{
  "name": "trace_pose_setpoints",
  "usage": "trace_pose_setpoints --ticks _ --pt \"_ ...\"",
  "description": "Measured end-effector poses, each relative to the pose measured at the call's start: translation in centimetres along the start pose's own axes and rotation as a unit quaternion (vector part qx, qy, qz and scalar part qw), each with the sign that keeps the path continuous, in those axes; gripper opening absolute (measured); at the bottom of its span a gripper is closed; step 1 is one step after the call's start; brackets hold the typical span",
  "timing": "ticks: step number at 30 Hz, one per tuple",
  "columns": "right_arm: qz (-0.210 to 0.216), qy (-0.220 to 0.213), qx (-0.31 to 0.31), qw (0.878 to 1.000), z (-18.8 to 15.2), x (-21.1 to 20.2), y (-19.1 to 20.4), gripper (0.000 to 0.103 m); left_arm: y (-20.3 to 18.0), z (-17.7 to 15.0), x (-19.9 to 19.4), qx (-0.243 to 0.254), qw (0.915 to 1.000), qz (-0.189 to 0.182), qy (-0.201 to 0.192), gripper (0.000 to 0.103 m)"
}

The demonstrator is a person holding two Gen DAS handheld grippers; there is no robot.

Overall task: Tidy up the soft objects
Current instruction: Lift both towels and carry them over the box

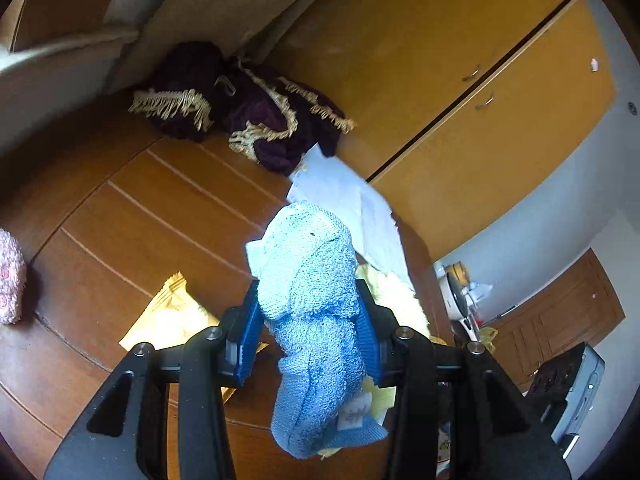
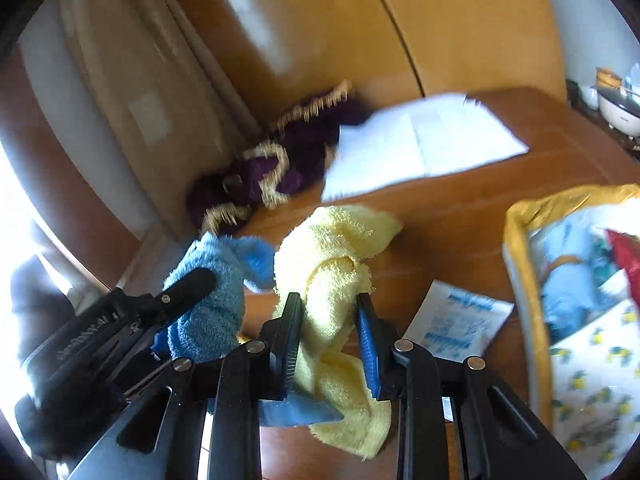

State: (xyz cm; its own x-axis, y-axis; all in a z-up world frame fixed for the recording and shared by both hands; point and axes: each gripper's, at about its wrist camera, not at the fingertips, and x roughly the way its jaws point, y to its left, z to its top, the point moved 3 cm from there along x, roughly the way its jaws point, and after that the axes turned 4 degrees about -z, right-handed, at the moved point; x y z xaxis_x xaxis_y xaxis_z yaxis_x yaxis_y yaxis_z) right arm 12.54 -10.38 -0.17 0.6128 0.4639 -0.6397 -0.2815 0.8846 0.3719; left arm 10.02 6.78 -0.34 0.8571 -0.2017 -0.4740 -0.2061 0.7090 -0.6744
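Fingers of both grippers clamp towels, left (image 1: 308, 320) blue (image 1: 312, 304), right (image 2: 328, 332) yellow (image 2: 332, 272); neither in basket (image 2: 520, 280) yet.

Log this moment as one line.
left tongs: shut on blue towel | right tongs: shut on yellow towel | both lifted above table
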Motion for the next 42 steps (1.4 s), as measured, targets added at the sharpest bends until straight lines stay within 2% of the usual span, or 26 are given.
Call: trace_pose_setpoints --ticks 7,11,15,19,21,25,30,33,34,37,42 --pt "0.035 -0.026 -0.026 0.999 0.4 -4.7 -0.8 0.028 -1.5 -0.2 -0.4 0.027 0.9993 -0.027 0.000 0.041" --pt "0.045 -0.033 -0.048 0.997 0.0 -7.6 -2.2 0.028 -2.3 -0.9 -0.5 0.041 0.9990 -0.019 0.000 0.041" --pt "0.062 -0.018 -0.065 0.996 -0.8 -9.5 -3.5 0.028 -4.0 -3.3 -2.1 0.038 0.9981 -0.046 0.015 0.041" --pt "0.069 -0.025 -0.073 0.995 -1.3 -11.5 -4.1 0.028 -6.3 -5.7 -3.6 0.045 0.9950 -0.084 0.033 0.041" --pt "0.071 -0.039 -0.097 0.992 -1.4 -12.8 -3.7 0.028 -7.7 -6.4 -3.8 0.054 0.9922 -0.103 0.045 0.041" --pt "0.040 -0.067 -0.118 0.990 -0.9 -14.6 -3.7 0.028 -10.3 -6.9 -4.3 0.074 0.9890 -0.123 0.035 0.041" --pt "-0.007 -0.101 -0.109 0.989 1.6 -16.8 -6.0 0.028 -13.0 -7.5 -2.7 0.069 0.9833 -0.157 0.061 0.041" --pt "-0.064 -0.100 -0.116 0.986 2.6 -16.7 -7.3 0.028 -15.0 -7.7 -1.9 0.067 0.9790 -0.185 0.054 0.041" --pt "-0.083 -0.098 -0.114 0.985 2.9 -16.3 -7.8 0.028 -15.6 -7.9 -1.3 0.067 0.9777 -0.191 0.057 0.041" --pt "-0.110 -0.063 -0.088 0.988 2.8 -13.8 -10.0 0.028 -16.7 -9.6 1.6 0.060 0.9743 -0.192 0.102 0.041" --pt "-0.139 -0.015 -0.060 0.988 2.2 -10.6 -13.0 0.028 -16.7 -12.1 5.1 0.056 0.9734 -0.161 0.153 0.041"
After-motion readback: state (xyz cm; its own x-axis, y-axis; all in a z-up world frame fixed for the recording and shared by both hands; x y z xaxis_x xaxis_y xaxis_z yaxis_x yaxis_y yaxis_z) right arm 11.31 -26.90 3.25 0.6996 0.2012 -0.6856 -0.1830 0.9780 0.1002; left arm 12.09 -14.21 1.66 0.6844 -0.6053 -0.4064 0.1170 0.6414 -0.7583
